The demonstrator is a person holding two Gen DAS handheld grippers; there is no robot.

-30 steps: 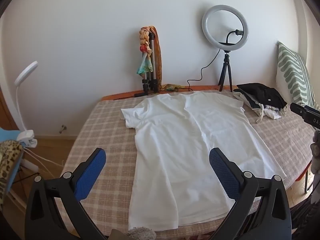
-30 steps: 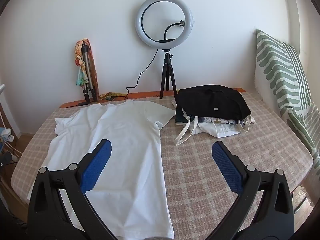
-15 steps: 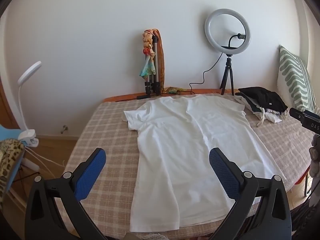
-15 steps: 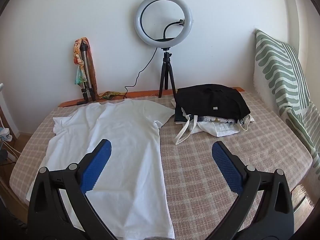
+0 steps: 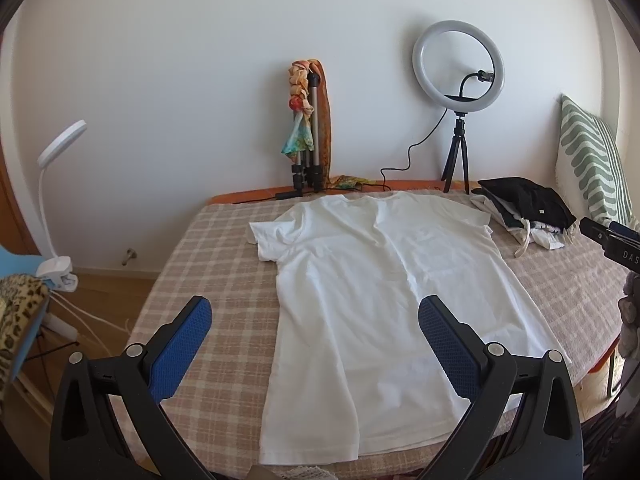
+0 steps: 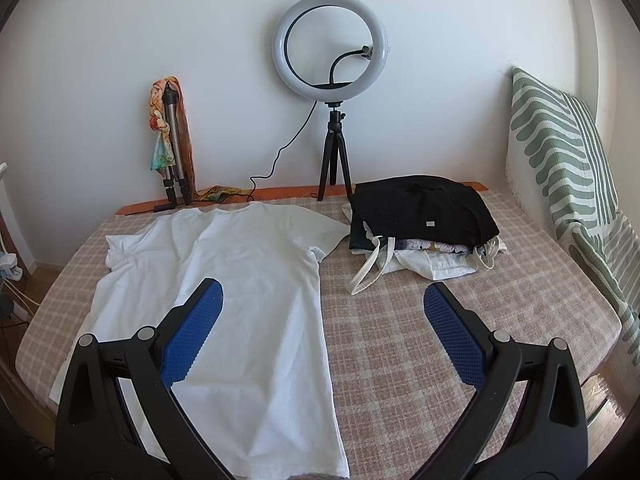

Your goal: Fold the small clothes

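A white T-shirt lies spread flat on the checked bed cover, collar toward the wall, hem at the near edge. My left gripper hovers open above the hem end, nothing between its blue pads. My right gripper also hangs open, over the shirt's right side seam, and holds nothing. A part of the right gripper's body shows at the right edge of the left wrist view.
A stack of folded clothes, black on top, sits at the back right. A ring light on a tripod and a scarf-draped tripod stand by the wall. A green-striped pillow leans at the right; a clip lamp stands left.
Both grippers have drawn back and risen slightly, so the bed and shirt sit lower and smaller in view. The shirt has not moved; both stay open.
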